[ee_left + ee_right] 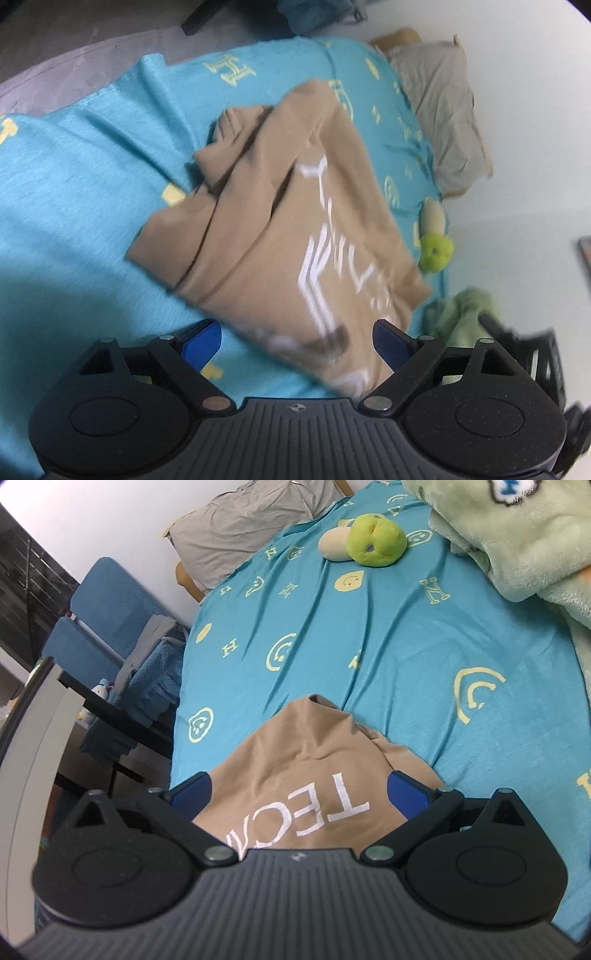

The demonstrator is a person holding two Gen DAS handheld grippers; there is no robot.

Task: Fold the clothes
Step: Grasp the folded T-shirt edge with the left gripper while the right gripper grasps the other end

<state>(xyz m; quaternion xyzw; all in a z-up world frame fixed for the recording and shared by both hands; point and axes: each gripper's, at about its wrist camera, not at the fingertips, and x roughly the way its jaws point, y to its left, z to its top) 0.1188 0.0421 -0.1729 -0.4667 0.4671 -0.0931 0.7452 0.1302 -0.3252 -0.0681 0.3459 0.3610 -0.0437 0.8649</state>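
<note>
Tan garment (280, 221) lies on the bed, on the turquoise bedsheet (74, 177), partly folded: layered flaps along its left side in the left wrist view, a bunched sleeve or collar part at its far end. White printing runs down its front; the left view is motion-blurred, so the letters there cannot be read. In the right wrist view the same tan garment (295, 760) shows white letters "TEC" upside down, and its far end rises to a small peak against the sheet.

Left gripper (297, 338): jaws stand wide apart, blue pads on each side, near edge of the garment in the gap between them. Pads do not appear to press the cloth; nothing clamped.

Right gripper (299, 790): jaws spread fully, blue pads either side of the printed part of the garment, cloth below and between them, no pinch visible.

Sheet carries pale yellow letters and smiley-like marks. Green plush toy (375, 541) sits on the sheet well beyond the garment, touching a cream plush piece (334, 544). Pale green fleece blanket (517, 542) heaped at the far right of the bed. Grey pillow (243, 520) at the head, against the white wall. Blue chair (107, 609) stands beside the bed, off the left edge
</note>
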